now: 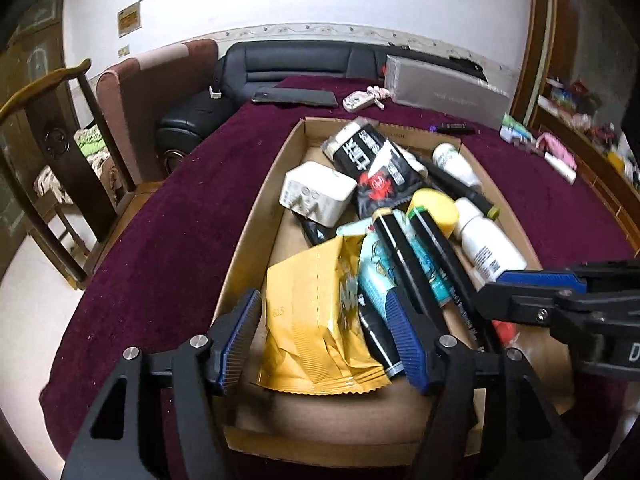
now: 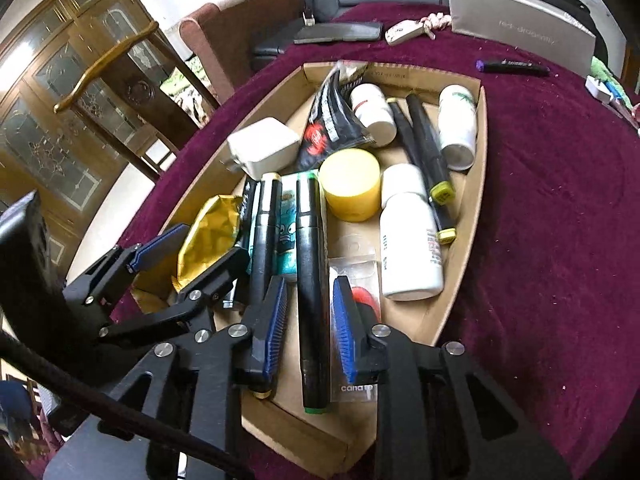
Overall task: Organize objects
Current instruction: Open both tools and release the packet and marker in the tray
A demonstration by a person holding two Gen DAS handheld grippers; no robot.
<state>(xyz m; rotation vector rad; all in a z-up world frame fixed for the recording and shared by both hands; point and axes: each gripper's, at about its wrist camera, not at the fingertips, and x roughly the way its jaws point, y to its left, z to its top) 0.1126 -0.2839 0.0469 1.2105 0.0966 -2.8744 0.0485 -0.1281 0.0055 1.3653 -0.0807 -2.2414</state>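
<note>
- My right gripper (image 2: 310, 322) sits at the bottom centre of its own view, jaws a little apart around a black marker with a green end cap (image 2: 310, 276); I see slim gaps on both sides, so the pads are not pressing it.
- That marker lies lengthwise in the cardboard box (image 2: 460, 288), just beside a second black marker with a yellowish cap (image 2: 265, 236) to its left.
- My left gripper (image 1: 328, 340) is at the bottom of the left wrist view, jaws well apart, straddling a gold foil packet (image 1: 312, 320); neither pad seems to squeeze it.
- Right of the gold packet lies a teal snack packet (image 1: 376, 276), partly under the two markers.
- In the right wrist view, a small clear bag with something red inside (image 2: 362, 280) lies just right of the green-capped marker.
- Middle of the box: a yellow round jar (image 2: 351, 184), with a white bottle (image 2: 410, 236) beside it on the right.
- Further in: a white charger block (image 2: 262, 150), a black packet with a red emblem (image 2: 332, 120), two more white bottles and two dark pens with yellow ends.
- The box rests on a maroon tablecloth (image 2: 540, 220).
- Beyond the box, at the top of the frame: a loose purple-capped marker (image 2: 512, 66), a dark phone (image 2: 340, 33), a key fob and a grey box (image 2: 520, 28).
</note>
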